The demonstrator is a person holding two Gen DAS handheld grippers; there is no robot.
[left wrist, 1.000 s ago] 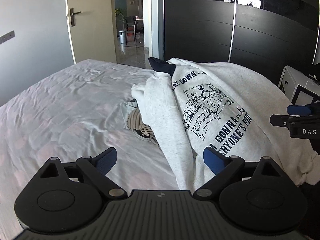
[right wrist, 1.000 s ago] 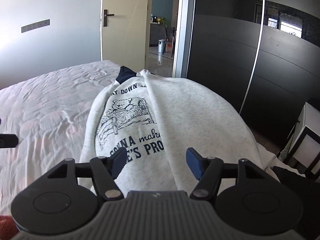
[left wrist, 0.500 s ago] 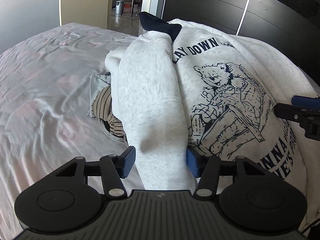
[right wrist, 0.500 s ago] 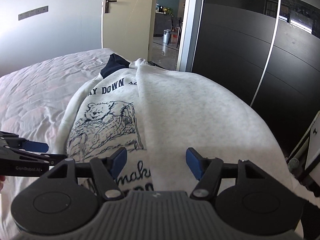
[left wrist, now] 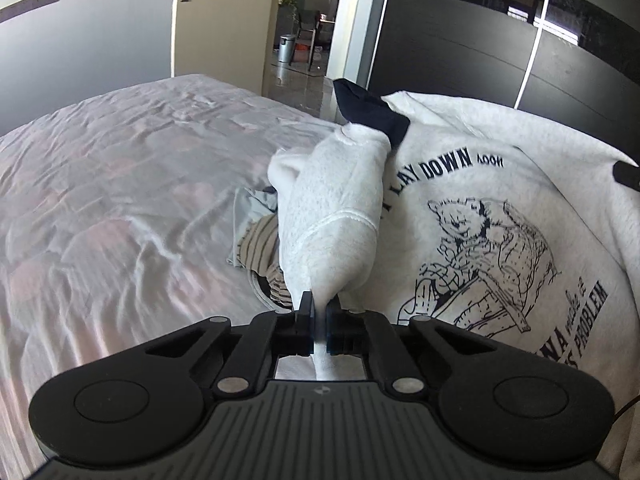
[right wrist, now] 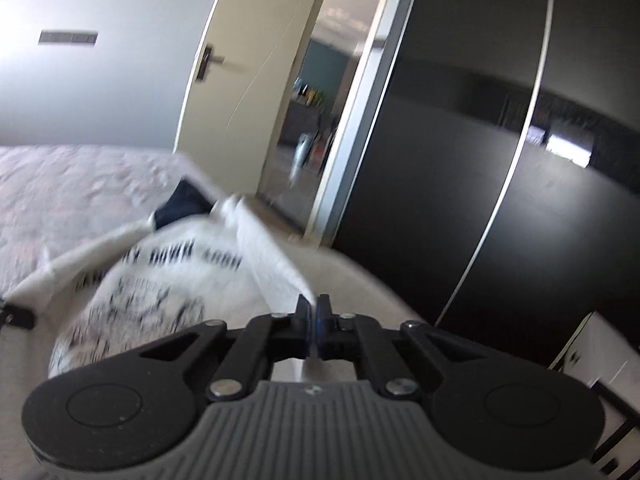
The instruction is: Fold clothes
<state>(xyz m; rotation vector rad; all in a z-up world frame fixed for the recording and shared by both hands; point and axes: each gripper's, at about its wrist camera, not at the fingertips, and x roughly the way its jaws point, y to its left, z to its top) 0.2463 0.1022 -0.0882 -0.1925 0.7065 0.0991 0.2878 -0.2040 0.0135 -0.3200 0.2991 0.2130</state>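
Observation:
A light grey sweatshirt (left wrist: 492, 184) with a navy bear print and lettering lies spread on the bed (left wrist: 112, 200). My left gripper (left wrist: 319, 312) is shut on a fold of the sweatshirt's left side, and the pinched cloth rises into a ridge ahead of the fingers. In the blurred right wrist view, my right gripper (right wrist: 313, 316) is shut on the right edge of the sweatshirt (right wrist: 176, 276), with a strip of cloth running up from the pads. A dark navy piece (left wrist: 368, 110) pokes out at the far collar end.
A striped garment (left wrist: 260, 256) and a grey one lie half under the sweatshirt's left side. A dark wardrobe (left wrist: 500, 40) stands beyond the bed, an open doorway (left wrist: 304, 20) beside it. A white box (right wrist: 600, 356) sits low at the right.
Both grippers went from open to shut on the sweatshirt. The left one moved forward over the cloth's left fold. The right view tilted and blurred as that gripper swung right.

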